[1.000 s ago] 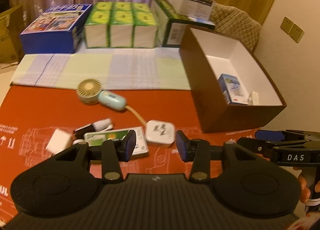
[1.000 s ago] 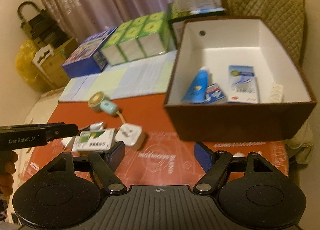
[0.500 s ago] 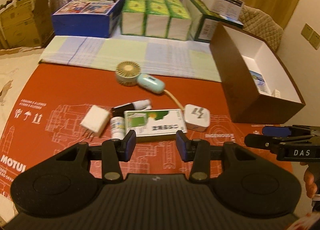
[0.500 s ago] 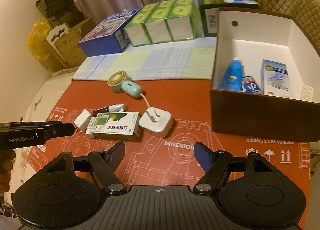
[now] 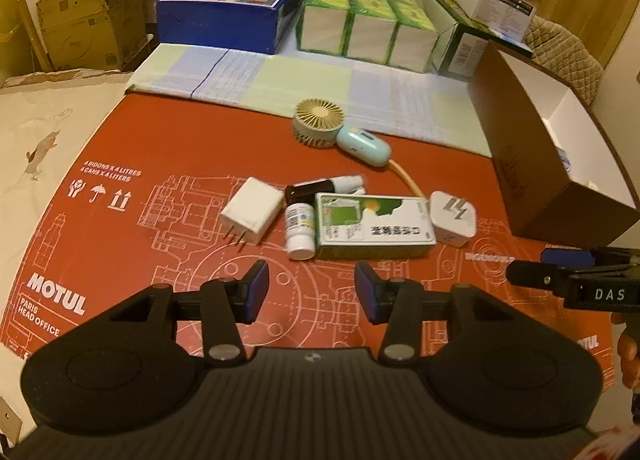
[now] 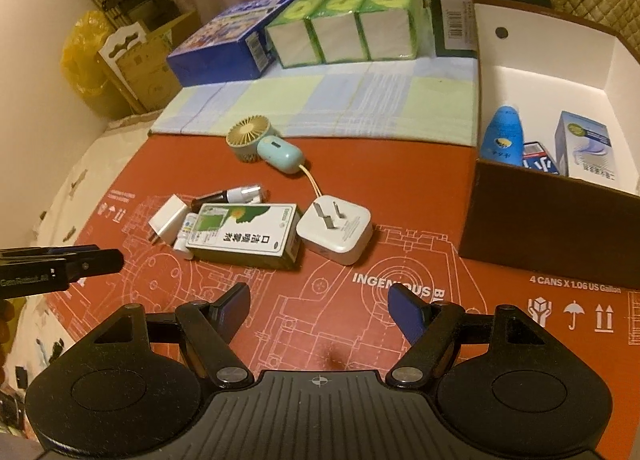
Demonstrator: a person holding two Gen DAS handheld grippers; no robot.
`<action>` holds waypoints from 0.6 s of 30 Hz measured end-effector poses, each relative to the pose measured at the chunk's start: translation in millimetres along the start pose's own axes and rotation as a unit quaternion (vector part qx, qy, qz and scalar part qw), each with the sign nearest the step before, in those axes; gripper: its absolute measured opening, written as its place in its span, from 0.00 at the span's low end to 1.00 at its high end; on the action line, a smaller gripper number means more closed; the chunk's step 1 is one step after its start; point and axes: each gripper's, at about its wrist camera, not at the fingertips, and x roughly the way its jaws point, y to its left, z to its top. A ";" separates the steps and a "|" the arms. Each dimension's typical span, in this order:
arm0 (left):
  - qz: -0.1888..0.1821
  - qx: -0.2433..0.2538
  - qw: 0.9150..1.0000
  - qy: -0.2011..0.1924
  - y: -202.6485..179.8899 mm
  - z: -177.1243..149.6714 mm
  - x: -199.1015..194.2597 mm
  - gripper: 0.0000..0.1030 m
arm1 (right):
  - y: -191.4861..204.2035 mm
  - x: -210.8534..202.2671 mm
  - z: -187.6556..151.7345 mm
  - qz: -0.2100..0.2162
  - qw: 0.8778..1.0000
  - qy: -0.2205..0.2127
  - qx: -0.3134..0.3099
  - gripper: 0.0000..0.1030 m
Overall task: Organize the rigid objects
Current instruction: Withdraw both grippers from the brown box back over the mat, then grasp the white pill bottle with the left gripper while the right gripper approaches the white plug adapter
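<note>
A: Both jaws open, empty; left gripper (image 5: 311,287) just widened, right gripper (image 6: 319,306) wide.
B: We start big: green-and-white carton (image 5: 374,227) near left, between small bottle (image 5: 299,229) and plug adapter (image 6: 335,229). Square up, then brown box (image 6: 552,216).

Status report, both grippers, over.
Left gripper just opened wider, empty. Right gripper open, empty. Green box on mat, flanked by bottle and charger.
</note>
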 end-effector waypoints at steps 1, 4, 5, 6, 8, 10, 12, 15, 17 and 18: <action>0.001 0.000 1.000 0.001 1.6 -1.4 1.3 0.41 | 0.5 2.8 -0.3 -0.001 1.000 0.000 -0.004 0.71; 0.005 -0.002 1.000 0.002 5.8 -3.0 6.4 0.41 | 2.3 10.4 -0.6 -0.007 1.000 0.000 -0.019 0.71; 0.006 -0.002 1.000 0.003 7.1 -3.5 8.1 0.41 | 2.8 12.7 -1.0 -0.009 1.000 0.000 -0.022 0.71; 0.008 -0.002 1.000 0.003 8.5 -3.8 9.8 0.41 | 2.7 15.3 -1.0 -0.011 1.000 0.000 -0.028 0.70; 0.010 -0.001 1.000 0.003 10.5 -4.4 13.3 0.41 | 3.4 19.5 -1.4 -0.015 0.999 -0.003 -0.039 0.70; 0.013 0.000 1.000 0.004 12.4 -4.4 17.0 0.41 | 4.7 24.1 -1.2 -0.020 0.998 -0.007 -0.056 0.70; 0.013 0.000 1.000 0.004 13.4 -4.4 19.1 0.41 | 5.4 28.2 -0.4 -0.023 0.997 -0.014 -0.072 0.70; 0.012 -0.001 1.000 0.005 16.1 -3.6 25.8 0.41 | 5.5 35.7 3.8 -0.024 0.995 -0.023 -0.091 0.65; 0.012 -0.001 1.000 0.005 17.0 -3.3 28.6 0.41 | 4.9 41.2 6.4 -0.026 0.994 -0.027 -0.101 0.62; 0.012 -0.002 1.000 0.005 16.7 -3.3 28.3 0.41 | 4.6 44.7 7.9 -0.025 0.994 -0.028 -0.107 0.61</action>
